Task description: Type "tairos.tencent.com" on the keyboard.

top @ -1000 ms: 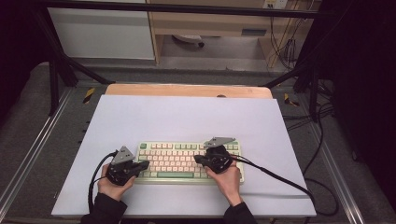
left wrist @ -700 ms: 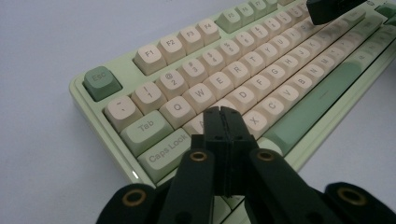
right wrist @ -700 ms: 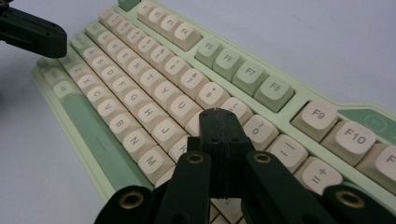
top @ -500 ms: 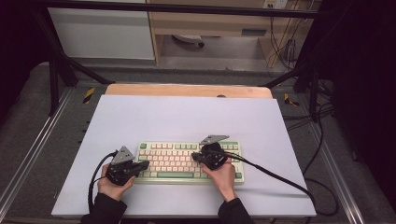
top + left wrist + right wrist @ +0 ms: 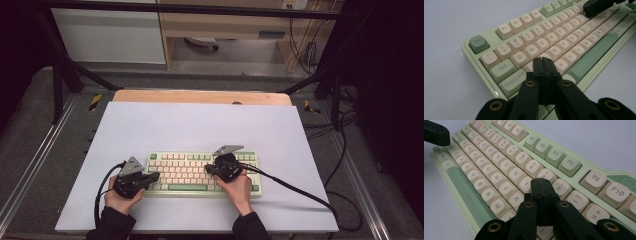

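A pale green keyboard [image 5: 197, 172] with cream keys lies near the front of the table. My left gripper [image 5: 154, 176] is shut and empty at the keyboard's left end. In the left gripper view its closed tips [image 5: 542, 60] hover over the keys [image 5: 564, 37] around A and S. My right gripper [image 5: 208, 169] is shut with nothing in it, over the keyboard's right half. In the right gripper view its tips [image 5: 541, 181] sit over the keys [image 5: 499, 162] near O. Whether either tip touches a key I cannot tell.
The keyboard rests on a pale lilac mat [image 5: 200, 125] over a wooden tabletop [image 5: 200, 96]. A black cable [image 5: 300, 192] trails from the right gripper across the mat to the right. Metal frame rails [image 5: 35, 165] run along both sides.
The right hand and its gripper have shifted slightly left over the keyboard. The left gripper has stayed where it was.
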`<state>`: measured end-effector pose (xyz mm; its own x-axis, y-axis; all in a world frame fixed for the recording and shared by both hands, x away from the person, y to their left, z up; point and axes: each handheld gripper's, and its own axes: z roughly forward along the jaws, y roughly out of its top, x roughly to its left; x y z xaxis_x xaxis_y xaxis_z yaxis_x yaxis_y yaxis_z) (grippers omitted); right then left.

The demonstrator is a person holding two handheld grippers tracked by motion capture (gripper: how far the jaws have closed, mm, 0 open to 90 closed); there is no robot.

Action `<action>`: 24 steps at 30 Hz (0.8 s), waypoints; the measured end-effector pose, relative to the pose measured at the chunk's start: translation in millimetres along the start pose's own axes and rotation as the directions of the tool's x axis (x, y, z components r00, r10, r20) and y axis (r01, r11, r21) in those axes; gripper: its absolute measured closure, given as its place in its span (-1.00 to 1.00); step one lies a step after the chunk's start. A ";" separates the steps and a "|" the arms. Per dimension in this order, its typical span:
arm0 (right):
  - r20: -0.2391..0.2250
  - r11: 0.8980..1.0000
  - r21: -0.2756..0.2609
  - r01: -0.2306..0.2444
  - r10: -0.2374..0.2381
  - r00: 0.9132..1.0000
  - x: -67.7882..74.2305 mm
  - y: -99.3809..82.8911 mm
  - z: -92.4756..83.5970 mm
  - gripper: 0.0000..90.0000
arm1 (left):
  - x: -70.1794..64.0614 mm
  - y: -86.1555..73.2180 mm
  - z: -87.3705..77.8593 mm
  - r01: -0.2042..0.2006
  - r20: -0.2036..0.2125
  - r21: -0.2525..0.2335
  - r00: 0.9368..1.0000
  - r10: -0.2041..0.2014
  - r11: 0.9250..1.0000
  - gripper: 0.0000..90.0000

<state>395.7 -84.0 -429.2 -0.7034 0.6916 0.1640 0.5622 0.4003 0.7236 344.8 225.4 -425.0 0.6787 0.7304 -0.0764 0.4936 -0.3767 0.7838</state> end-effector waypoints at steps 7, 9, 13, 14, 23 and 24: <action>-0.008 1.000 -0.011 0.006 -0.006 1.000 0.9 1.8 -4.7 1.00 | 0.0 0.3 -0.6 -0.001 0.000 -0.002 1.000 0.001 1.000 1.00; -0.004 1.000 -0.011 0.012 -0.012 1.000 1.0 2.1 -7.2 1.00 | -0.2 0.2 -0.5 -0.001 0.001 -0.002 1.000 0.001 1.000 1.00; 0.000 1.000 -0.008 0.023 -0.023 1.000 1.6 2.5 -11.6 1.00 | -0.3 0.4 -0.8 -0.002 0.001 -0.003 1.000 0.002 1.000 1.00; -0.001 1.000 -0.008 0.026 -0.026 1.000 1.9 2.6 -13.0 1.00 | -0.3 0.4 -0.8 0.000 0.001 -0.004 1.000 0.000 1.000 1.00; 0.002 0.998 -0.006 0.058 -0.058 0.998 3.9 4.0 -28.3 1.00 | -0.4 1.2 -1.3 -0.001 -0.001 -0.006 1.000 0.001 1.000 1.00; 0.001 0.998 -0.007 0.062 -0.062 0.998 3.9 4.0 -30.0 1.00 | -0.5 1.4 -1.5 -0.002 -0.001 -0.007 1.000 0.002 1.000 1.00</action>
<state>382.1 -97.7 -405.5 -0.7366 0.6660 0.1182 0.5144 0.4380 0.7372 344.4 225.3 -422.9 0.6790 0.7303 -0.0746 0.4888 -0.3740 0.7881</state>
